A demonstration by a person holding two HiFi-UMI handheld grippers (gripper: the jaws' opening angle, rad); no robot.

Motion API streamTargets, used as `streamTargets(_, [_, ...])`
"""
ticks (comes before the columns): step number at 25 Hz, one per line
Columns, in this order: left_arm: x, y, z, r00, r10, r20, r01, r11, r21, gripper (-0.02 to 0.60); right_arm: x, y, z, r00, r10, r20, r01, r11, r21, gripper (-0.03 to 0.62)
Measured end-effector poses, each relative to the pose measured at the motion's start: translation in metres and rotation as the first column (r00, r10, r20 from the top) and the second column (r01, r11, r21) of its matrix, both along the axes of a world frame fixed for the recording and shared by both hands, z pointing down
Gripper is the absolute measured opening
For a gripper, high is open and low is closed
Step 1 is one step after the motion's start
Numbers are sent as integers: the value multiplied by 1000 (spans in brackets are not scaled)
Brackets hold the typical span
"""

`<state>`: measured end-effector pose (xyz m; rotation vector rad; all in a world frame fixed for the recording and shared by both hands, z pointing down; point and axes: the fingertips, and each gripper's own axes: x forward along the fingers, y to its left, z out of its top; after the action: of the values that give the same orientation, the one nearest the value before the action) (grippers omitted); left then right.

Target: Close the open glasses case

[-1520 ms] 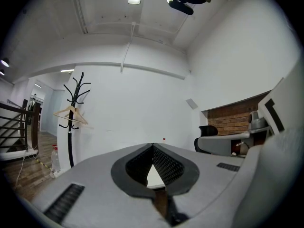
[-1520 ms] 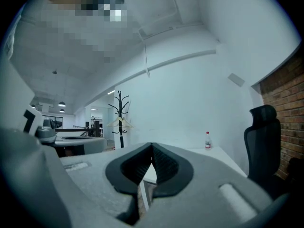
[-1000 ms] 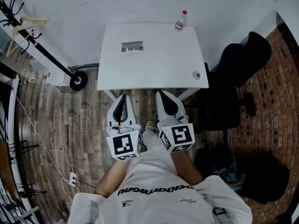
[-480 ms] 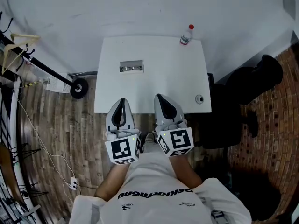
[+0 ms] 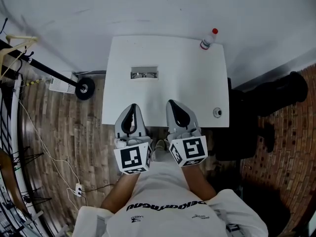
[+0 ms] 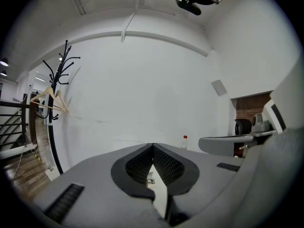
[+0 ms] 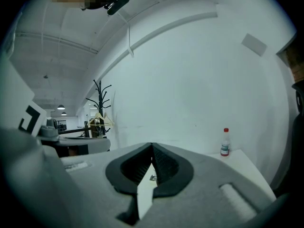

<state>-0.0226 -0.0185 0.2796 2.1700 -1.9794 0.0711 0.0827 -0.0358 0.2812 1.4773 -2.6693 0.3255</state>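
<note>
Shifted since the earlier frames: the worktop (image 5: 182, 78) has drawn nearer and slid slightly right in the head view, its contents with it.

- Glasses case (image 5: 144, 74): open, lying on the worktop at about 11 o'clock from its centre. Nothing touches it. Contents too small to tell, perhaps glasses.
- Left gripper (image 5: 131, 107): over the worktop's 6 o'clock edge, fingers closed tip to tip, holding nothing, well apart from the case.
- Right gripper (image 5: 173, 103): just beside the left one, fingers likewise met, empty.
- Bottle (image 5: 208, 39): red cap, upright at the 1 o'clock corner.
- Small round item (image 5: 217, 112): near the 4 o'clock edge.

Progress: approach only. Reaching the case and folding its lid shut both remain.
</note>
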Motion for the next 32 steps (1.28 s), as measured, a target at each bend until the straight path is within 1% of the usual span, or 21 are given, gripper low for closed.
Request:
streamTargets(7, [-29, -55, 21, 998, 56, -19, -57, 997, -49, -2, -26, -46, 19, 999, 42, -22, -42, 998, -36, 2])
streamTargets(16, [-71, -127, 47, 990, 130, -46, -134, 987, -93, -2, -66, -109, 39, 993, 106, -59, -110, 992, -67, 2])
streamTargets(20, [-82, -147, 64, 984, 170, -59, -176, 977, -121, -2, -79, -123, 51, 988, 133, -74, -139, 986, -90, 2])
streamTargets(23, [-87, -158, 81, 977, 199, -71, -208, 965, -162, 5, -86, -129, 61, 986, 143, -84, -151, 983, -109, 2])
streamTargets(27, [-92, -173, 106, 975, 206, -88, -220, 953, -210, 26, -93, -138, 76, 986, 140, -92, -151, 980, -131, 2])
streamTargets(32, [-99, -191, 134, 975, 198, -104, -219, 943, -251, 31, -98, -150, 100, 988, 122, -98, -137, 977, -163, 2])
